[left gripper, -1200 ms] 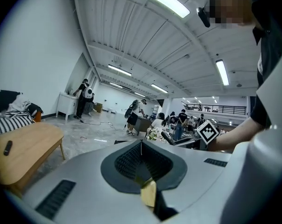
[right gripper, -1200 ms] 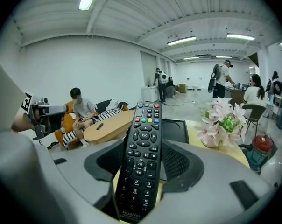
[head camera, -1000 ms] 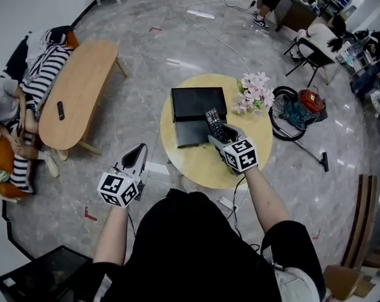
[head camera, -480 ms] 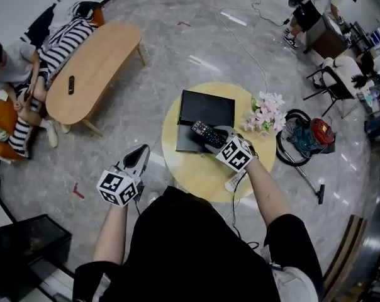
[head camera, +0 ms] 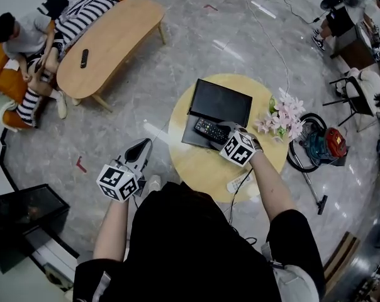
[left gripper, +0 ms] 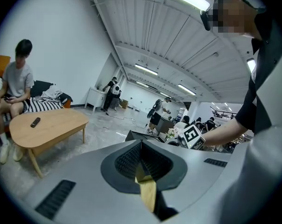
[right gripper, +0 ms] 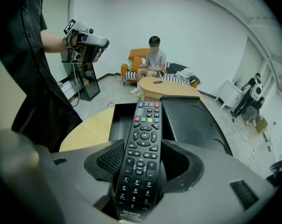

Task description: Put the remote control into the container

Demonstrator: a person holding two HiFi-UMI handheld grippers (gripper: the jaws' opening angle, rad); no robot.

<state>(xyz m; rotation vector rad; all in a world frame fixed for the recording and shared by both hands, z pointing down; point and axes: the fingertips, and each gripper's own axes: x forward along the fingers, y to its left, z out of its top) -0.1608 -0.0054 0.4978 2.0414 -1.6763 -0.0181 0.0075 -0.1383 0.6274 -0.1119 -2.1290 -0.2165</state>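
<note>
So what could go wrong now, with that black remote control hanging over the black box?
1. The right gripper holds the black remote control by its lower half. The rest sticks out past the jaws, so it might tilt or slip.
2. Its far end sits near the edge between the open black box and the flat lid, so it might land on the rim, not inside.
3. The pink flowers stand near the person's forearm and could be knocked.

The container [head camera: 191,136] is free from above; its lid [head camera: 221,101] lies just beyond, flowers [head camera: 281,121] flank the right
</note>
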